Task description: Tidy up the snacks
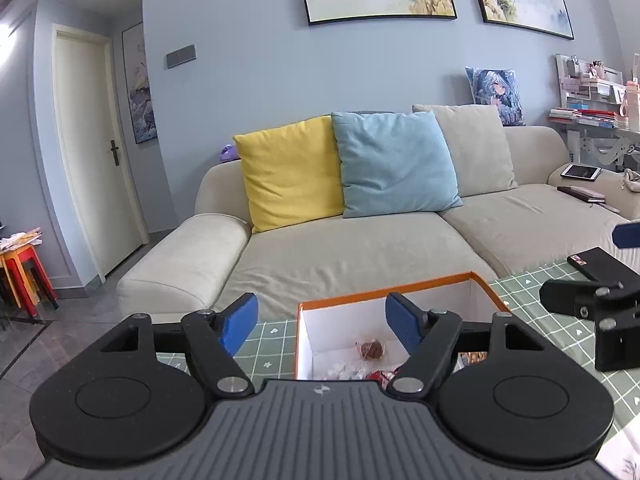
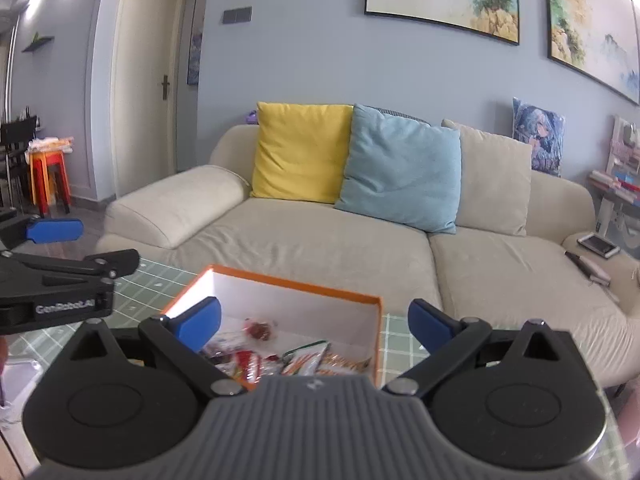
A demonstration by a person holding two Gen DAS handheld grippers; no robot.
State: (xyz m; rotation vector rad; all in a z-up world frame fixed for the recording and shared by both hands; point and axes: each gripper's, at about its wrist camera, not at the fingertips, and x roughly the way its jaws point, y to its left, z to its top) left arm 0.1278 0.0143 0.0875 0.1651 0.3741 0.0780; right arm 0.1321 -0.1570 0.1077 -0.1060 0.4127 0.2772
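Note:
An orange-rimmed white box (image 1: 460, 278) stands on the green checked tablecloth and also shows in the right wrist view (image 2: 288, 278). Inside lie several wrapped snacks: a brown round candy (image 1: 371, 350), red packets (image 2: 248, 362) and orange-green packets (image 2: 320, 360). My left gripper (image 1: 322, 324) is open and empty, held above the box's left side. My right gripper (image 2: 316, 324) is open and empty above the box's near edge. Each gripper shows in the other's view, the right one (image 1: 592, 300) to the right and the left one (image 2: 60, 280) to the left.
The green checked tablecloth (image 1: 532, 292) covers the table. A black case (image 1: 600, 264) lies at its far right. Behind the table is a beige sofa (image 1: 360, 248) with yellow, blue and beige pillows. Red and orange stools (image 2: 48, 176) stand at left by the door.

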